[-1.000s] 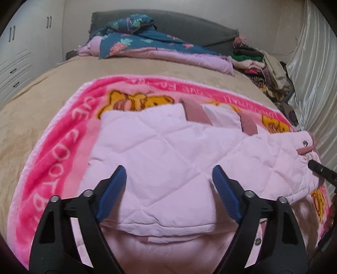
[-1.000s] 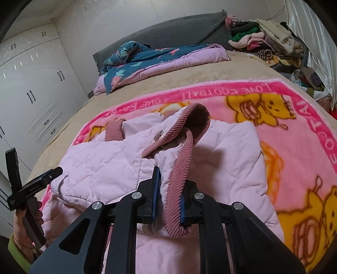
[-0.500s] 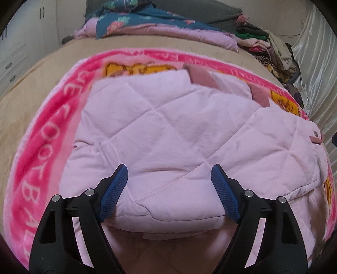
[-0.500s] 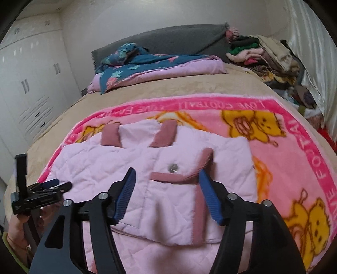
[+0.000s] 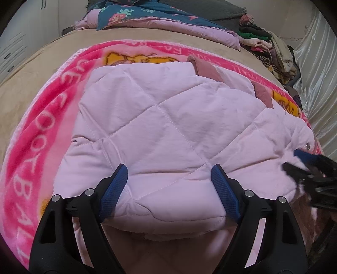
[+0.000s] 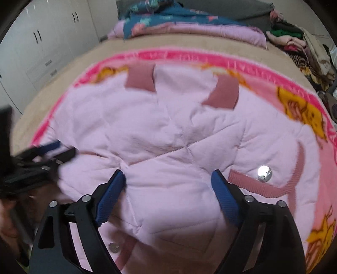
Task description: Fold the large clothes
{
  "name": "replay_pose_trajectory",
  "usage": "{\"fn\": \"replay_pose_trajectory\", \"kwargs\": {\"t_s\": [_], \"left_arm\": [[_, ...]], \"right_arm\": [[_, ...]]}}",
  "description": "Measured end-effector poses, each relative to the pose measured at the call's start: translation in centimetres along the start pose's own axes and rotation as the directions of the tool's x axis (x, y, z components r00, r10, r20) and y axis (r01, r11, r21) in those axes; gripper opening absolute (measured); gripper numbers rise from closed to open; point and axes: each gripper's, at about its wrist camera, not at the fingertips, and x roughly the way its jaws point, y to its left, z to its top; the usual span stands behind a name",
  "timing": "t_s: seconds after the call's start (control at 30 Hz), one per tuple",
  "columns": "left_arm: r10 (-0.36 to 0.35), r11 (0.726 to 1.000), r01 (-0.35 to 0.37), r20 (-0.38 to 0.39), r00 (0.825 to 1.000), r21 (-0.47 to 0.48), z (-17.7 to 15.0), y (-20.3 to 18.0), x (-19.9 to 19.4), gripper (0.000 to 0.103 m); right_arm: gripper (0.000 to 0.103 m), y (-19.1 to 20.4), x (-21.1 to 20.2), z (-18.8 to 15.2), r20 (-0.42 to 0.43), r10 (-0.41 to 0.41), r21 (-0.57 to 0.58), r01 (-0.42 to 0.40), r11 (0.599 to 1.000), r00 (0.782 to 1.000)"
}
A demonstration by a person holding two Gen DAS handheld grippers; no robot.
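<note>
Nearest, both tongs stand released over the pink quilted jacket (image 5: pixel 168 126): the left gripper (image 5: pixel 169 185) spread wide, the right gripper (image 6: pixel 168 189) with jaws just opened, nothing clamped. Under the jacket lies a pink fleece blanket (image 5: pixel 42 137), its border lettering partly readable as "FOOTBALL". Beyond it: tan bedspread (image 5: pixel 42 63), folded floral quilt (image 5: pixel 158 19), white wardrobe (image 6: pixel 42 42).

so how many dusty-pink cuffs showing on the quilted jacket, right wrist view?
2, both at the far edge of the quilted jacket: left cuff, right cuff, apart, lying on the jacket. No others visible; folds may hide more.
</note>
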Motion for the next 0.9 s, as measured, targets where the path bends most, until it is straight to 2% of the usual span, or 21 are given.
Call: {"fn": "replay_pose_trajectory", "kwargs": {"t_s": [0.3,0.4,0.5,0.57,0.8,0.9], "left_arm": [[0.025,1.0,-0.025,-0.001,1.0,0.017,0.2,-0.6,-1.3,0.074],[0.026,1.0,-0.026,0.005,1.0,0.016,0.3,-0.6,-2.1,0.079],[0.017,1.0,-0.017,0.021,1.0,0.016,0.3,-0.5,-2.9,0.082],[0.009,1.0,-0.01,0.03,1.0,0.016,0.3,-0.5,-3.6,0.085],[0.003,1.0,-0.002,0.051,0.999,-0.004,-0.2,-0.5,-5.3,0.093],[-0.024,0.999,0.026,0.077,0.997,-0.024,-0.4,-0.6,-6.6,0.093]], "right_arm": [[0.089,0.2,0.0,-0.8,0.05,-0.024,0.042,0.022,0.999,0.998],[0.089,0.2,-0.8,-1.1,0.077,-0.03,0.064,0.025,0.998,0.997],[0.091,0.1,-2.6,-1.4,0.112,-0.017,0.097,0.006,0.995,0.994],[0.097,-0.1,-3.8,-1.7,0.134,0.005,0.122,-0.021,0.992,0.991],[0.099,-0.5,-8.5,-2.5,0.205,0.008,0.149,-0.04,0.988,0.979],[0.099,-0.6,-9.9,-2.9,0.216,0.006,0.155,-0.041,0.987,0.976]]}}
